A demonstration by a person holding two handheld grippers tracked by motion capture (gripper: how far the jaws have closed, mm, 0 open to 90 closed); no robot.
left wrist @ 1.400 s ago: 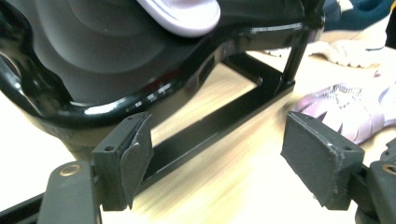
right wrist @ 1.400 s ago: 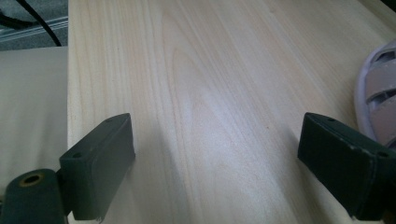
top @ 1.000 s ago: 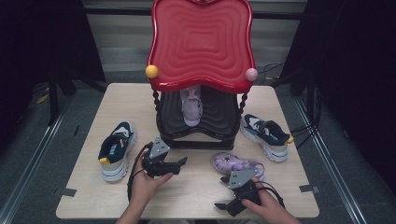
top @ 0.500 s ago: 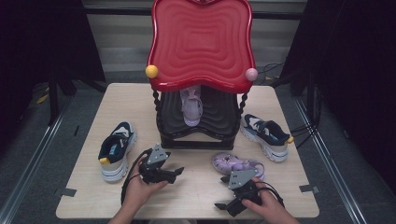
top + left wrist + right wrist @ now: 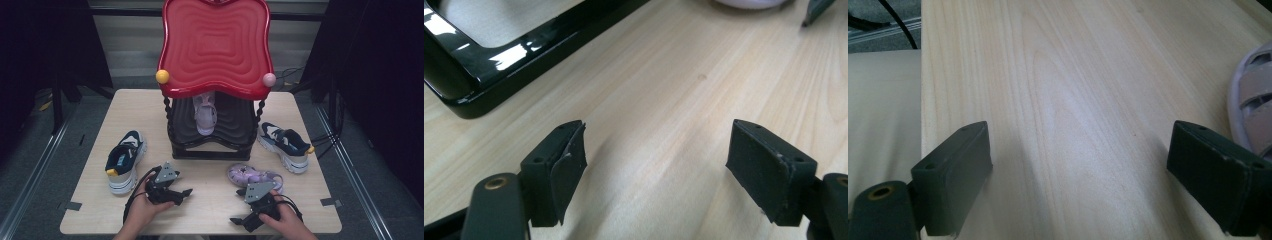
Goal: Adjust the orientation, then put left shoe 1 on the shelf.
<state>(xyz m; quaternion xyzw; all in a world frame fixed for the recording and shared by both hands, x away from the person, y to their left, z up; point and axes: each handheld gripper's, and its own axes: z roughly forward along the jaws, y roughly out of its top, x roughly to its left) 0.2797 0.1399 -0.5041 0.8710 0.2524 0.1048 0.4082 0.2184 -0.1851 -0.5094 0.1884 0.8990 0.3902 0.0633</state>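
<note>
While both grippers rested low over the table (image 5: pixel 100 135), no readable writing showed on the purple sandal (image 5: pixel 252 176). The left gripper (image 5: pixel 184 194) and right gripper (image 5: pixel 239 221) had jaws spread, holding nothing.

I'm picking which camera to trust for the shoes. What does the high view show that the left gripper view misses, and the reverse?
High view alone: the red-topped shoe rack, two navy sneakers, the pale shoe on the shelf, both hands. Left gripper view alone: its own open jaws close up, nothing between them. Both: the wooden table, the rack's black base, the purple sandal.
</note>
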